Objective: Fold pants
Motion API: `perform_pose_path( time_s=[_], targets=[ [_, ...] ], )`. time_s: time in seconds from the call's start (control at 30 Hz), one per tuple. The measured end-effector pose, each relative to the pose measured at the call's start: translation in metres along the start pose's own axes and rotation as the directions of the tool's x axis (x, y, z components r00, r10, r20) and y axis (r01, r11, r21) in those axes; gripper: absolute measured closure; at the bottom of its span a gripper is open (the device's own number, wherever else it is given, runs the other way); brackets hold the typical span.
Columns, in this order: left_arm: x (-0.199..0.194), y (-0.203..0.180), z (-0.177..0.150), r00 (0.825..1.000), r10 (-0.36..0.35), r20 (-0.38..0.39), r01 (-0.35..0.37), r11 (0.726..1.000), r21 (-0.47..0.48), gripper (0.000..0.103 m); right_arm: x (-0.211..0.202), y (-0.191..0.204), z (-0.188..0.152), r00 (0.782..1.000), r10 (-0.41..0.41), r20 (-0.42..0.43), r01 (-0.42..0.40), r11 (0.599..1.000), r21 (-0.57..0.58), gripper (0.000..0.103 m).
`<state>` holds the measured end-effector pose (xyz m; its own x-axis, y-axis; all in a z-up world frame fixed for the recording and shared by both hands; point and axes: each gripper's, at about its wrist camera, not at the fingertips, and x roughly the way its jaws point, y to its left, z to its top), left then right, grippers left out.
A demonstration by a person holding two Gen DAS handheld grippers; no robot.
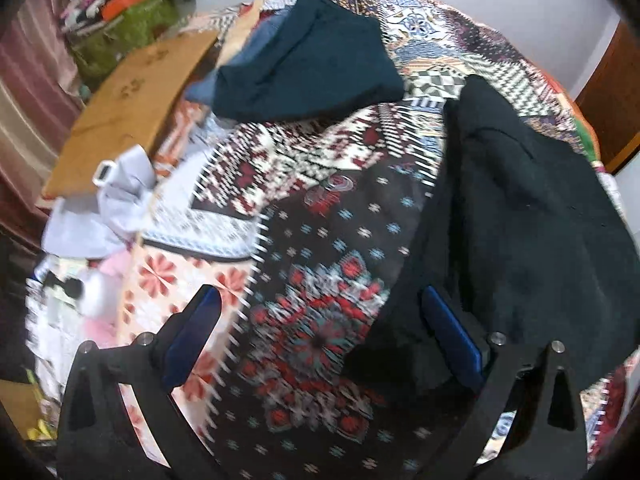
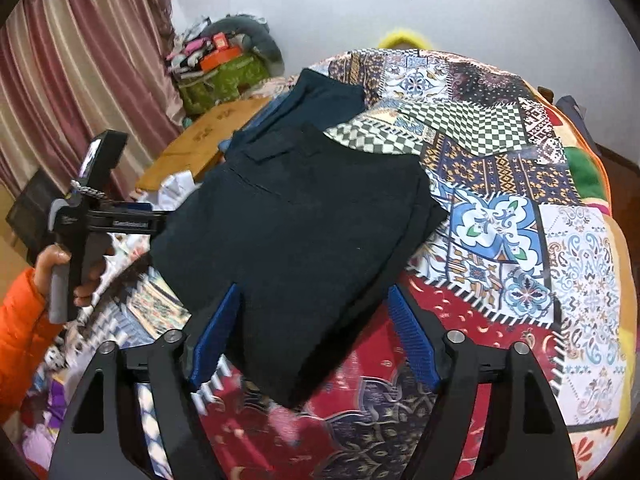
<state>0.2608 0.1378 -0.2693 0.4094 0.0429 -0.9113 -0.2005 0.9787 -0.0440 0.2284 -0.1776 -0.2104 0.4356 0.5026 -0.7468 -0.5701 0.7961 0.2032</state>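
A dark folded pair of pants (image 2: 300, 220) lies on the patchwork bedspread (image 2: 500, 220). My right gripper (image 2: 314, 332) stands open just above its near corner. The cloth runs under the left blue pad (image 2: 216, 336), and the right pad is clear of its edge. In the left wrist view the same pants (image 1: 520, 220) fill the right side. My left gripper (image 1: 320, 320) is open over bare bedspread (image 1: 320, 280), its right finger (image 1: 448, 336) at the pants' edge. A hand (image 2: 56, 264) in an orange sleeve holds that gripper's body (image 2: 100, 220).
A second folded dark teal garment (image 2: 320, 92) lies farther back on blue denim (image 1: 256, 48). A wooden board (image 2: 208, 140) and crumpled white cloth (image 1: 120, 196) sit at the bed's left edge. Beyond are a green bag with clutter (image 2: 224, 76), curtains (image 2: 80, 60) and the wall.
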Motion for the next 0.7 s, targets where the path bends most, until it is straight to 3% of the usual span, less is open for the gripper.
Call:
perform_pose_path(
  time_s=[0.1,0.3,0.4,0.5,0.57,0.7],
  targets=[
    [-0.007,-0.008,-0.011,0.996,-0.088,0.008,0.088,0.996,0.002,0.005,0.001,-0.009,-0.004,0.999,-0.042,-0.015,0.041,0.999,-0.031,0.029],
    [-0.034,-0.021,-0.015,0.993,-0.101,0.068,0.101,0.995,0.012,0.009,-0.012,-0.027,-0.006,0.996,-0.089,-0.016,0.089,0.996,0.004,0.029],
    [-0.056,-0.027,-0.01,0.984,-0.109,0.138,0.104,0.994,0.043,0.009,-0.023,-0.024,-0.002,0.999,-0.041,0.013,0.04,0.999,0.033,0.04],
    [-0.071,-0.04,-0.009,0.975,-0.097,0.202,0.075,0.991,0.113,0.009,-0.029,-0.01,0.004,0.997,-0.024,0.068,0.024,1.0,0.002,0.04],
    [-0.068,-0.048,-0.01,0.975,-0.109,0.192,0.083,0.987,0.139,0.008,-0.024,-0.005,0.006,0.997,-0.016,0.073,0.016,1.0,-0.004,0.042],
    [-0.041,-0.052,-0.018,0.99,-0.062,0.126,0.042,0.986,0.16,0.008,-0.003,-0.007,0.004,0.999,-0.024,0.026,0.024,1.0,-0.006,0.059]
  ],
)
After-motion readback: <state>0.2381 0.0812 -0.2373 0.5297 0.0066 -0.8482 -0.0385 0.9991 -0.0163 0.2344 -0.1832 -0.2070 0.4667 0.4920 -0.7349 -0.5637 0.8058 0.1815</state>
